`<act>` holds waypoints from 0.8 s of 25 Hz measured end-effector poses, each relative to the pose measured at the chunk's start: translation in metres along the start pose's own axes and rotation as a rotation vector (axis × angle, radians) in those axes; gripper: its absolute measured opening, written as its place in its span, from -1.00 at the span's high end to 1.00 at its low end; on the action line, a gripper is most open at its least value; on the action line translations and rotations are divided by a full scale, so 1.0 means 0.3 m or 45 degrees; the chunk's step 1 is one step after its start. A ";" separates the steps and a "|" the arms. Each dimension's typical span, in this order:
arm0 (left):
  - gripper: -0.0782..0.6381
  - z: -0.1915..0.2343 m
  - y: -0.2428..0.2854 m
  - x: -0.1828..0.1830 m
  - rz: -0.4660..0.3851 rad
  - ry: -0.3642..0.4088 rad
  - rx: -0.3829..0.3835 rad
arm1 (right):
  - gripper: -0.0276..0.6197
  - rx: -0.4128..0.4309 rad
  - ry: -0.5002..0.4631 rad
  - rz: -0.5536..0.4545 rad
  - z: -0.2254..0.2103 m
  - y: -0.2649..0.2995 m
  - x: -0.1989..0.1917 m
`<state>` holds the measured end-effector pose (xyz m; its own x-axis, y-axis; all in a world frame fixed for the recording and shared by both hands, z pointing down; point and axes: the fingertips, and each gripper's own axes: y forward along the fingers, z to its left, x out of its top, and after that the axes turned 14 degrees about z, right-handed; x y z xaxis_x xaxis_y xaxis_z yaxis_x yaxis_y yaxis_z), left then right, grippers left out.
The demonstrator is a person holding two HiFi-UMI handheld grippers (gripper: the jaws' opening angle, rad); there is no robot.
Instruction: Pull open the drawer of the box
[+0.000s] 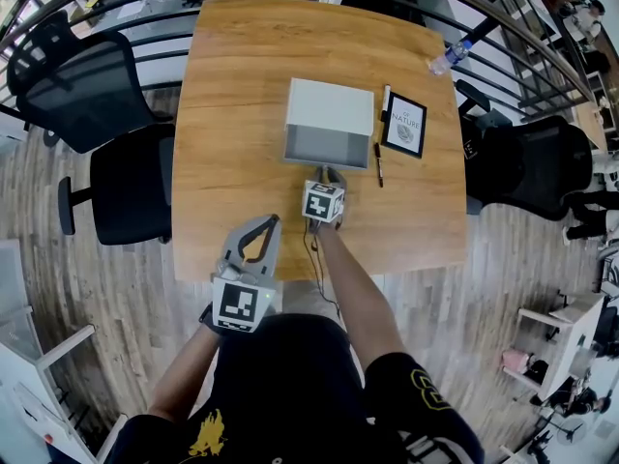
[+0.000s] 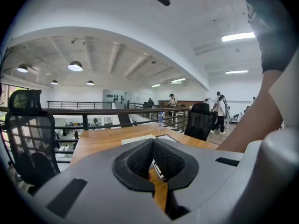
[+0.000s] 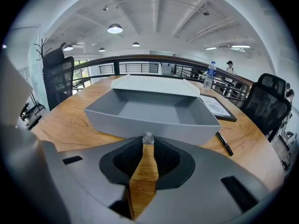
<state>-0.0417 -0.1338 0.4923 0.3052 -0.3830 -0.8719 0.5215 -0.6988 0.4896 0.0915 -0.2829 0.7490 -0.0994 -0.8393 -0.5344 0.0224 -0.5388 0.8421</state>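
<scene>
Your right gripper (image 1: 330,173) is at the near front of the grey drawer (image 3: 149,124). Its two jaws are pinched on the small clear knob (image 3: 148,137) at the middle of the drawer's front wall, one pad on each side of it.

The drawer stands out of the white box (image 1: 331,107) towards you, and the box's flat white top covers only its far part. Look into the drawer from the right gripper view and you see its bare grey floor and inner walls. The box and drawer sit near the middle of the wooden table (image 1: 242,85), a little to the right.

Your left gripper (image 1: 275,219) is over the table's near edge, well apart from the box. Its fingertips are pressed together with nothing between them, and only a slit of table shows below the pads.

Just right of the box lies a black-framed print (image 1: 404,124) lettered "NATURE". A black pen (image 1: 378,163) lies on the table beside the drawer's right wall, close to the frame's near corner. A clear water bottle (image 3: 210,76) with a blue cap stands near the table's far right edge. Black office chairs (image 1: 92,90) stand round the table on both sides.
</scene>
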 end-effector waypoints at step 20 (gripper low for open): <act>0.74 -0.053 -0.009 0.005 -0.007 0.013 -0.036 | 0.71 0.013 0.007 -0.008 0.014 -0.045 -0.055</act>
<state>-0.0298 -0.1229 0.4898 0.3106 -0.3730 -0.8743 0.5451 -0.6836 0.4853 0.0887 -0.2614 0.7469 -0.0943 -0.8361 -0.5403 0.0118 -0.5437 0.8392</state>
